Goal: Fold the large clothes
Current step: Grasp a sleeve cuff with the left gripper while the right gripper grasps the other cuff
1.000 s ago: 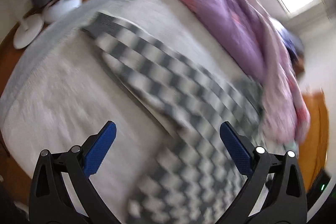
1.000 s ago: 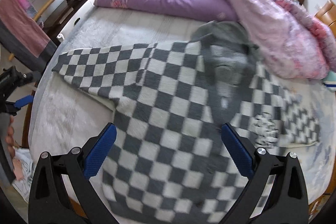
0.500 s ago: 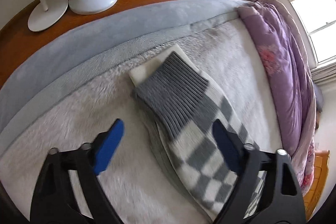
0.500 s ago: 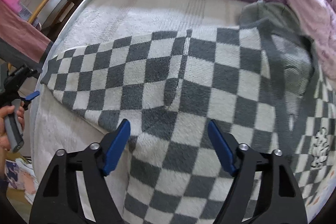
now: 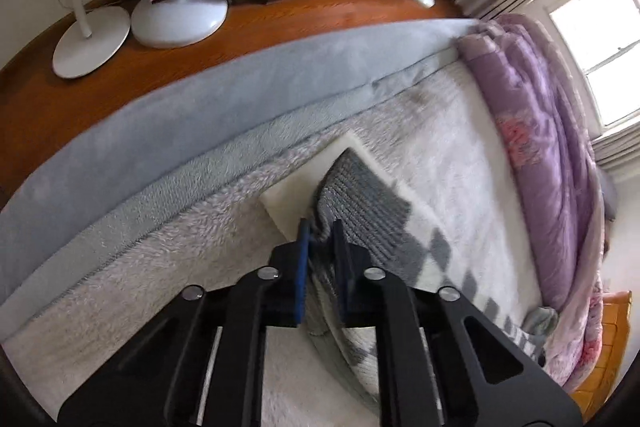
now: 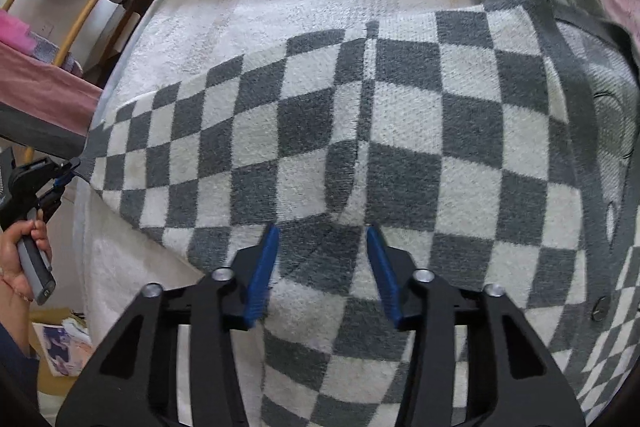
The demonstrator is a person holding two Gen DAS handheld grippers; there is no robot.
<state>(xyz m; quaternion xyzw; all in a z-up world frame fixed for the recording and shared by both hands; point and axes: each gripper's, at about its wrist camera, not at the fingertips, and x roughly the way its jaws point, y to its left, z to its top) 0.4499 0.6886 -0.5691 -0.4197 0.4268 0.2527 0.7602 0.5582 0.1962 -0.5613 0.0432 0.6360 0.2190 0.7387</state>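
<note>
A grey-and-white checked cardigan (image 6: pixel 400 131) lies spread across a white fleece bed cover (image 5: pixel 440 163), below a purple quilt (image 5: pixel 532 131). The left gripper (image 5: pixel 320 227) is clamped tight on the garment's ribbed grey sleeve cuff (image 5: pixel 360 203) near the bed's edge; only this view shows the wooden floor (image 5: pixel 120 107) and white fan bases (image 5: pixel 176 19). The right wrist view alone shows the cardigan's body, where the right gripper (image 6: pixel 322 233), jaws closing, straddles a raised fold without yet pinching it, and a hand (image 6: pixel 24 251) holding the left tool.
</note>
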